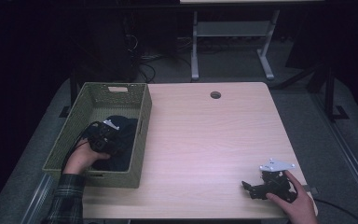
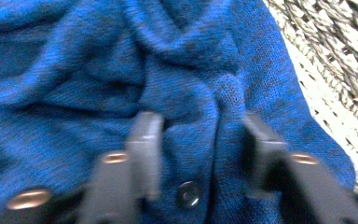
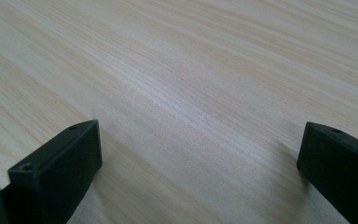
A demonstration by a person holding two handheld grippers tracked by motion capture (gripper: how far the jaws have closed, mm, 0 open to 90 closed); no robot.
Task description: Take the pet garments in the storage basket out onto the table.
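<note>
Left gripper view: blue cloth (image 2: 191, 93) between claw (image 2: 198, 140) jaws

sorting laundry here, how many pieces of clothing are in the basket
1 that can be made out: a dark blue knitted garment lying bunched in the green woven basket, with the left gripper pinching a fold of it. More could be hidden beneath.
</note>
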